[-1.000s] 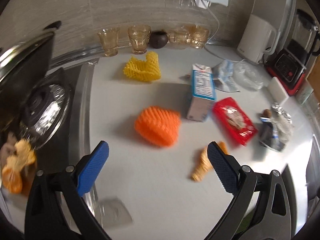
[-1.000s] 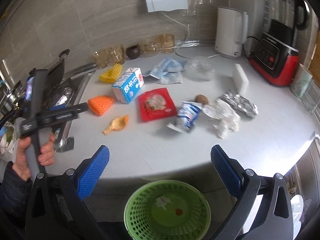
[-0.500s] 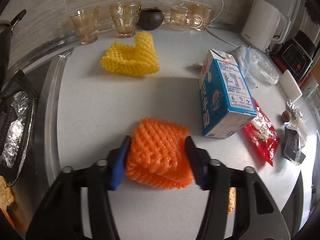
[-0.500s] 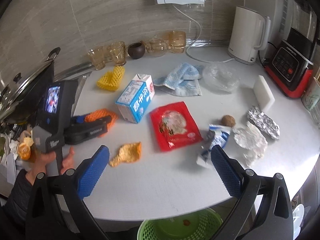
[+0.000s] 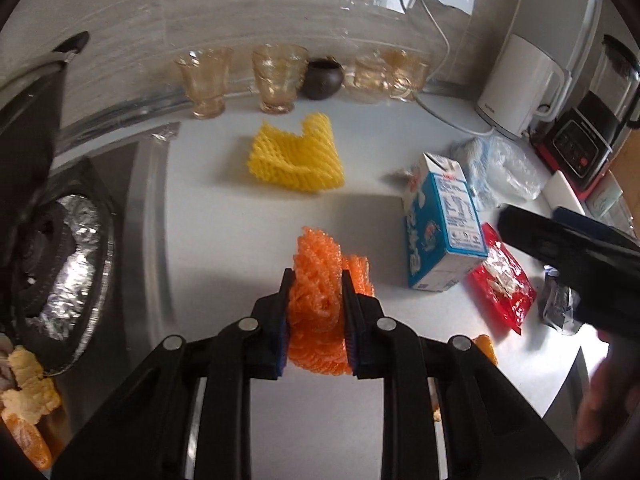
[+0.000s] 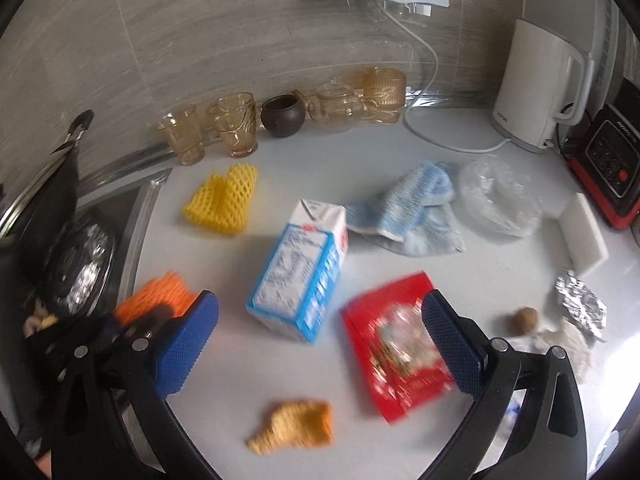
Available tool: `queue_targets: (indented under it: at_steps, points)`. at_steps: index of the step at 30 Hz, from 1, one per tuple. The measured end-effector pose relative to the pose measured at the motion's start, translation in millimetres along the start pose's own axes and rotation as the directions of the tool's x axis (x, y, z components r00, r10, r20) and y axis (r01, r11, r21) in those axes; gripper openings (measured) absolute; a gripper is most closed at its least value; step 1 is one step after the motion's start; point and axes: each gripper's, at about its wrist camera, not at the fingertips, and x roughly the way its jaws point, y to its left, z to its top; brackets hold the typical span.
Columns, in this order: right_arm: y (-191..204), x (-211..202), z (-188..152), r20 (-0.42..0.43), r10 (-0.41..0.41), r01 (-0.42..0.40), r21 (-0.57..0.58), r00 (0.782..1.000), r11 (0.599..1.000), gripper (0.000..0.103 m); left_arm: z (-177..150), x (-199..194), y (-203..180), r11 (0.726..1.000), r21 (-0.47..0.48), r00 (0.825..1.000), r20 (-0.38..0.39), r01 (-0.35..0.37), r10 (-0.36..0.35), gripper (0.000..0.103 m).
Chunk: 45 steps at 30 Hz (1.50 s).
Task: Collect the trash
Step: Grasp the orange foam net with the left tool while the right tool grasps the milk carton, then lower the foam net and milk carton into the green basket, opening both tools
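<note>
My left gripper [image 5: 315, 322] has advanced, jaws closing, squashing the soft, light orange foam net [image 5: 320, 300] mid-body; right gripper [image 6: 320, 344] gapes, milk carton [image 6: 300, 276] at twelve o'clock.

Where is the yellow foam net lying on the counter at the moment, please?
In the left wrist view the yellow foam net lies toward the back of the counter, just in front of the amber glasses and left of the milk carton.

Soft daylight fills the room — the counter [image 6: 400, 160] glares pale, shadows stay faint. Both views bulge and darken at the rims; the red packet [image 6: 396, 344] smears with motion blur.
</note>
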Motion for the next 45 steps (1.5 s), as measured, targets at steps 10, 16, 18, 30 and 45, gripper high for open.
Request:
queue_targets:
  at_steps: [10,16,18,30,45]
  points:
    - [18.2,67.1,9.1,-0.053,-0.137,0.139,0.022,0.989,0.990,0.097,-2.1,-4.7,11.8,1.000,-0.010,1.000,0.007,-0.021,0.021,0.022]
    - [13.8,78.9,7.1,-0.105,-0.105,0.108,0.025,0.989,0.994,0.041,-3.8,-9.6,14.1,1.000,-0.027,1.000,0.017,-0.012,0.012,0.022]
    - [13.4,72.8,6.8,-0.094,-0.099,0.101,0.022,0.991,0.995,0.041,-4.6,-13.2,13.2,1.000,-0.027,1.000,0.023,-0.011,0.012,0.022]
    - [1.6,-34.4,-14.1,0.013,-0.042,0.043,-0.021,0.999,0.999,0.041,-27.2,-65.7,-27.5,0.999,0.026,0.997,0.060,0.042,-0.044,0.022]
    - [-99.8,-190.5,-148.6,0.002,0.046,-0.046,-0.051,0.999,0.998,0.041,-123.2,-126.9,-146.8,0.979,0.086,0.983,-0.033,0.185,-0.182,0.022]
